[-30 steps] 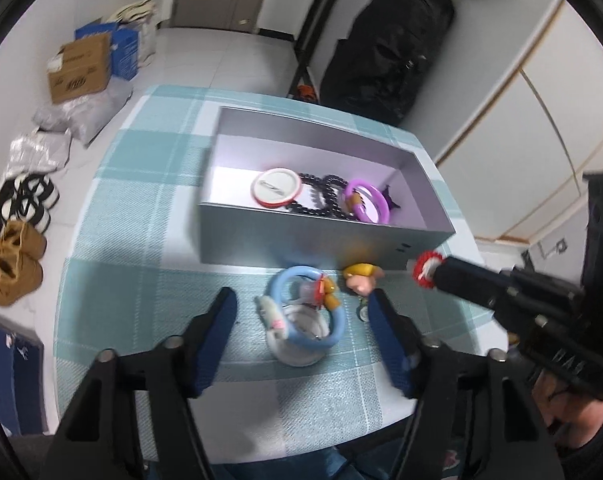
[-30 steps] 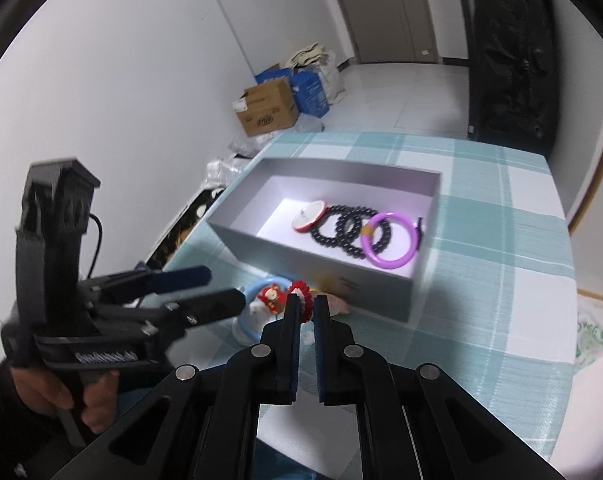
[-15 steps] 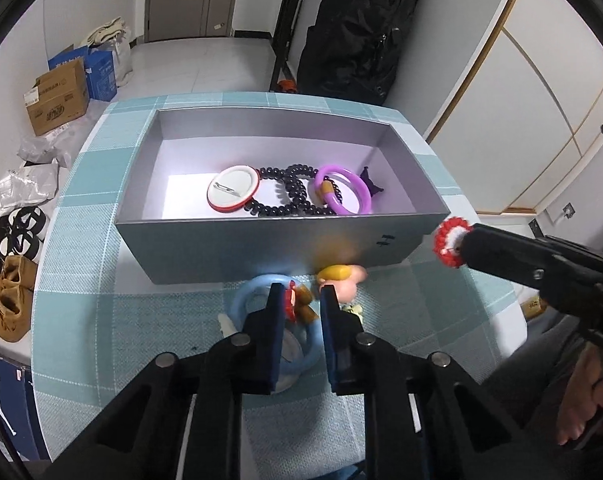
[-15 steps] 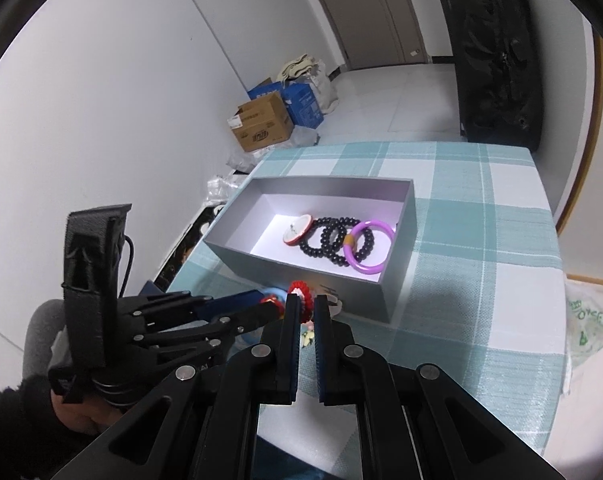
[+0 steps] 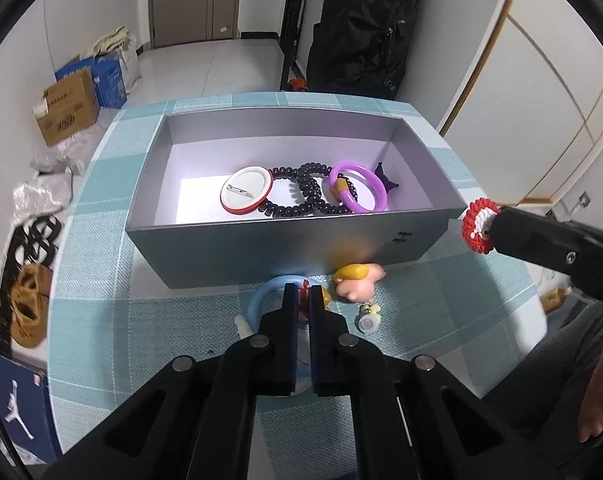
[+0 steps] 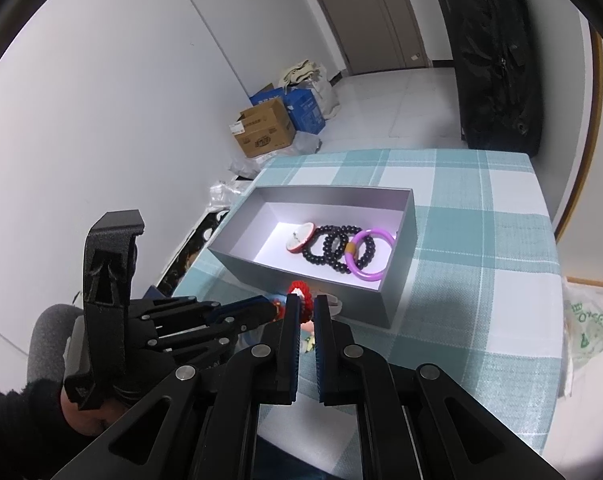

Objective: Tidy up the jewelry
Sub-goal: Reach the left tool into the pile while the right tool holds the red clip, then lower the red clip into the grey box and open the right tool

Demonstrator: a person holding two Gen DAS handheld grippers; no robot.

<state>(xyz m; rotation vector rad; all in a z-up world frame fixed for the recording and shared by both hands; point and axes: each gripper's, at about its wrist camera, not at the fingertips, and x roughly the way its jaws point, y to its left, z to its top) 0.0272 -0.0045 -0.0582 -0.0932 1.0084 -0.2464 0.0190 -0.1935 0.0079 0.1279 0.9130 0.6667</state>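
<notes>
A grey open box (image 5: 261, 248) (image 6: 237, 264) sits on the checked table and holds a red-rimmed pin badge (image 5: 245, 194), black bead bracelets (image 5: 305, 192) and a purple bangle (image 5: 359, 192). My left gripper (image 5: 305, 294) is shut on a small red and yellow charm (image 5: 302, 298) attached to a light blue ring (image 5: 261, 304), just in front of the box. My right gripper (image 6: 304, 300) is shut on a red and white beaded ring (image 6: 301, 292), held in the air right of the box, also seen in the left wrist view (image 5: 475, 230). A pink and yellow figure charm (image 5: 355, 280) lies on the table.
A small pale charm (image 5: 367, 320) lies beside the pink figure. The teal checked tablecloth (image 6: 481, 240) extends right of the box. On the floor are cardboard boxes (image 5: 65, 108), shoes (image 5: 29, 304) and a black suitcase (image 5: 361, 28).
My left gripper closed from wide open onto the charm on the blue ring and lifted back. My right gripper has raised the beaded ring and pulled back from the box.
</notes>
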